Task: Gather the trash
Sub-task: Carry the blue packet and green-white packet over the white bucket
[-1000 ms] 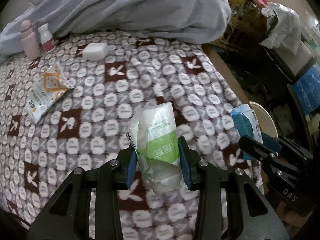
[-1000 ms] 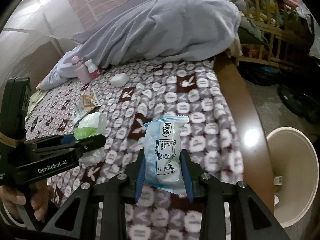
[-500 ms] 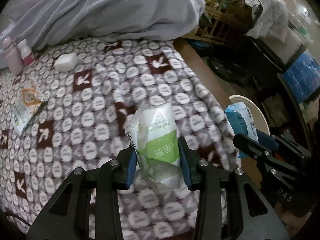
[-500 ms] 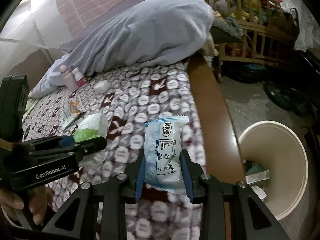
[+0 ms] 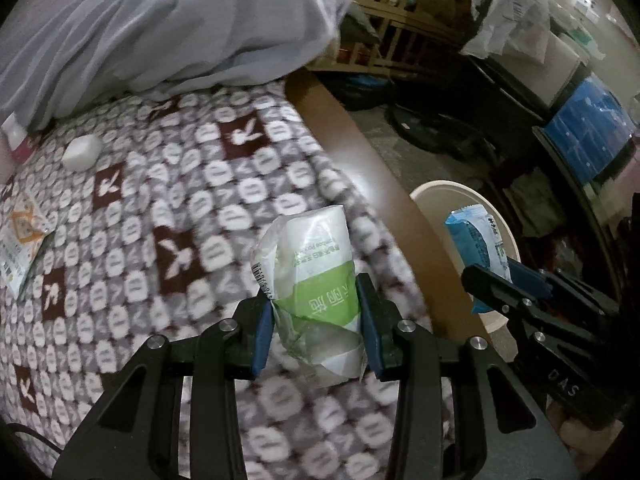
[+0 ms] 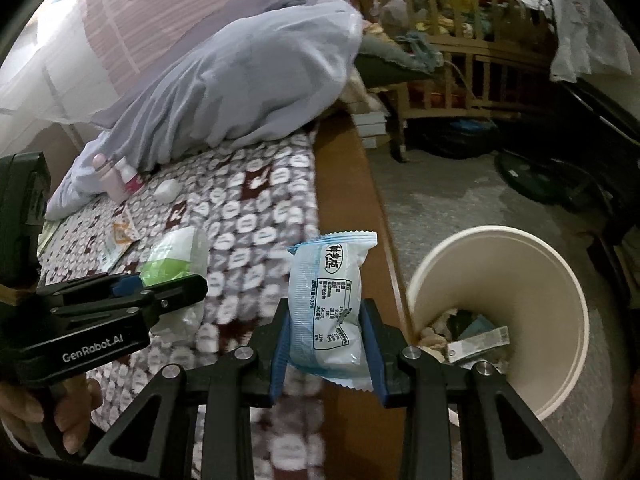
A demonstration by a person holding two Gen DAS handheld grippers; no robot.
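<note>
My left gripper [image 5: 316,320] is shut on a green and white tissue pack [image 5: 314,276], held above the patterned blanket [image 5: 168,208] near the bed's right edge. My right gripper [image 6: 326,344] is shut on a light blue snack wrapper [image 6: 330,304] over the brown bed frame [image 6: 352,208]. The cream trash bin [image 6: 520,280] stands on the floor just right of it, with scraps at its bottom. In the left wrist view the right gripper [image 5: 492,272] and its blue snack wrapper [image 5: 476,240] sit in front of the trash bin [image 5: 436,194]. The left gripper [image 6: 168,280] shows at the left of the right wrist view.
On the blanket lie an orange and white sachet [image 5: 20,240], a small white box [image 5: 82,152] and pink bottles [image 6: 110,176]. A grey duvet [image 6: 240,80] is heaped at the head. A wooden cot [image 6: 460,64] and dark clutter [image 5: 440,128] stand beyond the floor.
Both grippers have travelled right across the bed toward its edge, still holding their packs. The trash bin has come into fuller view in both views.
</note>
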